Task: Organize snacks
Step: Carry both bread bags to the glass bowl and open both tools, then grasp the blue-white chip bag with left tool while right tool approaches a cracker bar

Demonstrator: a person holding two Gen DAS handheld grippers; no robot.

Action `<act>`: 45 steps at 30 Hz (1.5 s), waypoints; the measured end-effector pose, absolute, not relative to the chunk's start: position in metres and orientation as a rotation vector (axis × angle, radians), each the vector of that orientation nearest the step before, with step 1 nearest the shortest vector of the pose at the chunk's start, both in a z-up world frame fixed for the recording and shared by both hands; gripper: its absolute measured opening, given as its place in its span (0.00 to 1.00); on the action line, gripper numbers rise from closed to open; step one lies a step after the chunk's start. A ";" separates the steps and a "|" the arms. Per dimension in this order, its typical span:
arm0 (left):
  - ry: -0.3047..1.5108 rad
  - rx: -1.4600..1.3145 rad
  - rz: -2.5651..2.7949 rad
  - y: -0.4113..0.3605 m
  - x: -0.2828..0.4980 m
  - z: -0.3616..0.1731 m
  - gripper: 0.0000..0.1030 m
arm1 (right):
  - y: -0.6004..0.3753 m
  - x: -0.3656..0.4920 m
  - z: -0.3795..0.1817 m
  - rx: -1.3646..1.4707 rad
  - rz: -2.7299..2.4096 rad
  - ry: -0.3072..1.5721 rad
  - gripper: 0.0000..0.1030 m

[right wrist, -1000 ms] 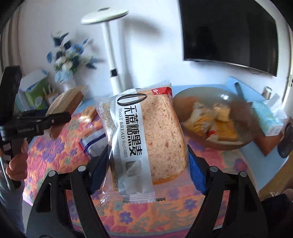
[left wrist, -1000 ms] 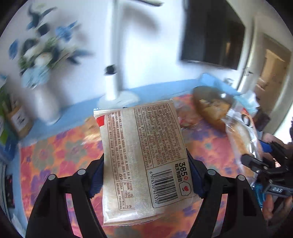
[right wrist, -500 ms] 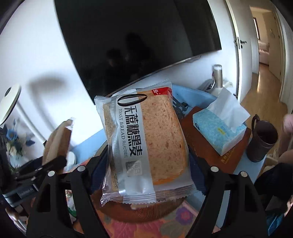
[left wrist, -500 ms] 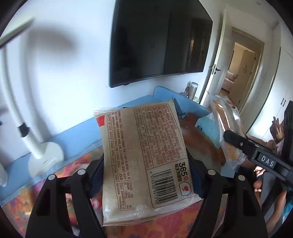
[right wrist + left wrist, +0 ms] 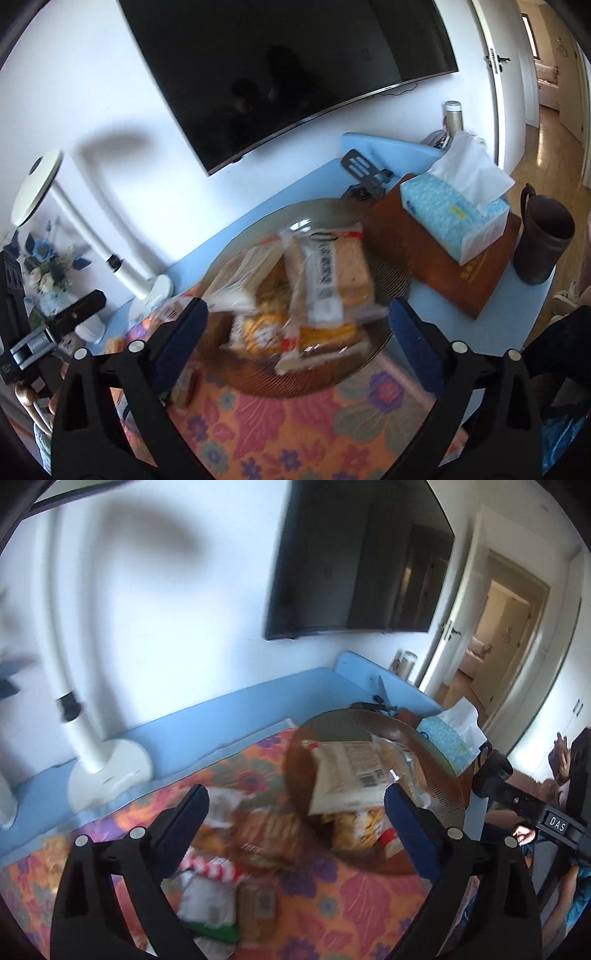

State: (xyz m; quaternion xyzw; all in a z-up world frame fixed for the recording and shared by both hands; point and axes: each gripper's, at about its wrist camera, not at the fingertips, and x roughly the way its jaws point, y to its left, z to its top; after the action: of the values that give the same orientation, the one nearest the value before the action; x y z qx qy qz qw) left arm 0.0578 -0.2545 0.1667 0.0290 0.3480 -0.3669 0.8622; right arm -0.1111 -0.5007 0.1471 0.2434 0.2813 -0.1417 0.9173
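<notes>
A brown round basket [image 5: 391,258] holds several snack packs. The toast bread pack with the white label [image 5: 328,273] lies on top of the pile, and the pack with the barcode back [image 5: 351,771] lies in the same basket [image 5: 439,771]. My left gripper [image 5: 295,808] is open and empty above the floral cloth, left of the basket. My right gripper [image 5: 297,321] is open and empty just in front of the basket. Several more snack packs [image 5: 236,853] lie blurred on the cloth under the left gripper.
A white lamp [image 5: 110,768] stands at the back left. A tissue box [image 5: 454,214] rests on a brown box beside a dark mug [image 5: 539,243]. A vase of blue flowers [image 5: 48,266] stands far left. A TV [image 5: 280,70] hangs on the wall.
Both grippers have opened and let their bread packs go into the basket. Both have pulled back, so the basket now shows in full.
</notes>
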 end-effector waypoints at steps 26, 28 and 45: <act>0.821 0.184 -0.617 -0.099 -0.001 0.072 0.93 | -0.340 -0.069 0.069 0.277 -0.038 0.874 0.95; 0.831 0.204 -0.623 -0.100 -0.002 0.065 0.93 | -0.339 -0.068 0.066 0.280 -0.036 0.880 0.95; 0.865 0.240 -0.768 -0.134 0.009 0.032 0.94 | -0.323 0.017 0.032 0.402 -0.006 0.976 0.85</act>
State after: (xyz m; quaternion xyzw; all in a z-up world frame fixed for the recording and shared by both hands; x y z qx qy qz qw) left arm 0.0087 -0.1338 0.0321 0.1130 0.4079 -0.3619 0.8306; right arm 0.0165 -0.3228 0.0324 0.1917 0.4655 -0.0029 0.8640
